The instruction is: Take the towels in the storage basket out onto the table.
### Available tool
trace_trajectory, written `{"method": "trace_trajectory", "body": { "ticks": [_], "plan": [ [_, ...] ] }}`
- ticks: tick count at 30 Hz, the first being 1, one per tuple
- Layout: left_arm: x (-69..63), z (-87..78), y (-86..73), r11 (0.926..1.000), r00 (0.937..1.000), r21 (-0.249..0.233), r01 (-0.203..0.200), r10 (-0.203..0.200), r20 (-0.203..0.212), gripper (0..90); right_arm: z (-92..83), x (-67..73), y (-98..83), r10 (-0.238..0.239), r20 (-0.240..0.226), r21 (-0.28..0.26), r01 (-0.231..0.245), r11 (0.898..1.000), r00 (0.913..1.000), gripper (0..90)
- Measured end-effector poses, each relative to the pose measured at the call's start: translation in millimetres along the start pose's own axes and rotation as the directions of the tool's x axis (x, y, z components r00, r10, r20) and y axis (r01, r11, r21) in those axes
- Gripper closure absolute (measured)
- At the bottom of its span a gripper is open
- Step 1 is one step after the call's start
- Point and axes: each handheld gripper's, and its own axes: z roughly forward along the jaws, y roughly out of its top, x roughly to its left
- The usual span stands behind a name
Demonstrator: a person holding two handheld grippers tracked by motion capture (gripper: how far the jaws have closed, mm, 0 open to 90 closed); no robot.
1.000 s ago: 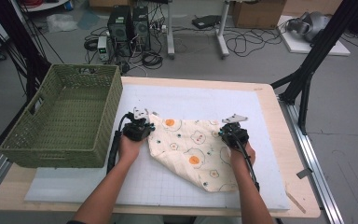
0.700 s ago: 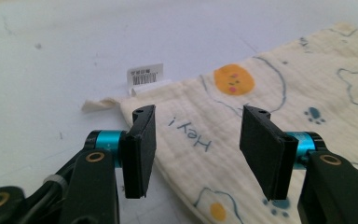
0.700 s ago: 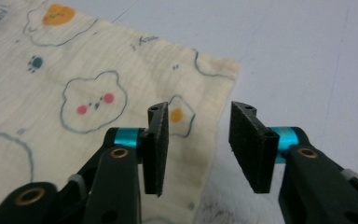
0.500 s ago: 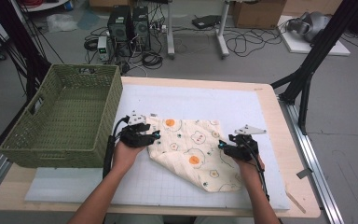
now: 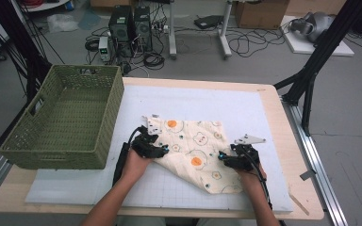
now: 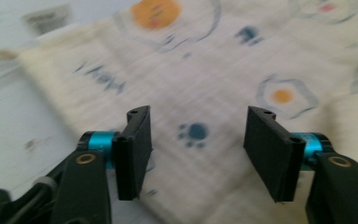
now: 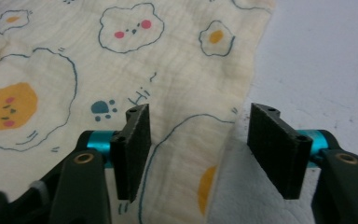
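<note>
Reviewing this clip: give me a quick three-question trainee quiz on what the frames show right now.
1. True or false: the left gripper is clamped on the cloth.
2. Where does the green basket stand? A) left of the cloth B) on the cloth C) on the floor
3. Fill in: the right gripper hovers over the cloth's ____, where the white mat begins.

Key: 1 false, its jaws are open; 2 A; 3 edge.

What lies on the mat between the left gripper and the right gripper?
In the high view, the printed cloth lies spread between the left gripper and the right gripper; nothing else lies on that stretch.
</note>
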Motion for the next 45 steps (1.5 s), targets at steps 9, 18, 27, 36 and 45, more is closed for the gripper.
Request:
{"method": "trace_trajectory", "body": {
  "ticks": [9, 18, 27, 36, 45],
  "plan": [
    [1.9, 0.0, 0.4, 0.9995, 0.9998, -0.026, -0.018, 0.018, -0.002, 58.7, -4.9, -5.0, -0.3, 0.046, -0.030, 0.007, -0.045, 0.999, 0.9985, 84.0],
    [19.9, 14.8, 13.6, 0.9991, 0.9989, -0.041, 0.005, -0.007, -0.046, 87.3, -6.6, -2.2, 0.8, 0.058, -0.018, 0.018, -0.058, 0.998, 0.9982, 85.2],
    [44.9, 24.1, 24.4, 0.9957, 0.9926, -0.044, 0.082, -0.086, -0.086, 89.2, 9.4, -5.0, 14.5, 0.086, 0.040, 0.006, -0.086, 0.996, 0.9955, 84.4],
    [19.7, 7.6, 30.3, 0.9888, 0.9877, -0.133, 0.067, -0.047, 0.149, 57.7, -5.9, -10.5, 12.1, 0.049, 0.007, -0.062, -0.048, 0.997, 0.9988, 55.8],
    [-11.7, 0.1, 25.9, 0.9889, 0.9748, -0.148, -0.002, 0.035, 0.220, 54.7, -37.1, -11.1, -4.7, -0.021, 0.064, -0.081, 0.027, 0.996, 0.9977, 46.7]
  ]
}}
